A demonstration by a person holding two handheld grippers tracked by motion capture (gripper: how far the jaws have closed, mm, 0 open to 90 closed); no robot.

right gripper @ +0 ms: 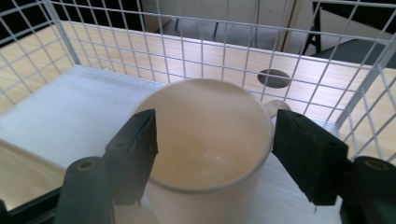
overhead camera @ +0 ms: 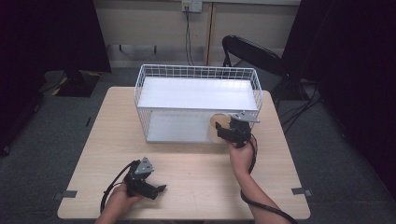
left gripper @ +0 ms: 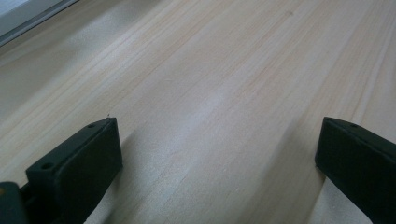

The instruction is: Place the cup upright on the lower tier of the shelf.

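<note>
Nearest the lens in the right gripper view, the two black jaws of the right gripper stand on either side of a cream mug. The jaw at nine o'clock appears to lap the rim, while the jaw at three o'clock sits just clear of the wall, so the pads do not press on the cup. The mug stands upright on the white floor of the wire basket, with its handle turned away toward one o'clock. That spread stance reads as a release: the cup bears its own weight on the basket floor and needs no hold.

In the high view, the right gripper reaches in from the basket's open front, at the near right corner of the basket. The mug shows there as a pale disc just inside the wire. Entry from the front suits the low shelf space, since the white upper shelf closes off the way in from above.

The left gripper rests low at seven o'clock on the wooden table, well apart from the basket. Its jaws are spread wide with bare wood between them in the left gripper view, holding nothing. It seems parked out of the way.
</note>
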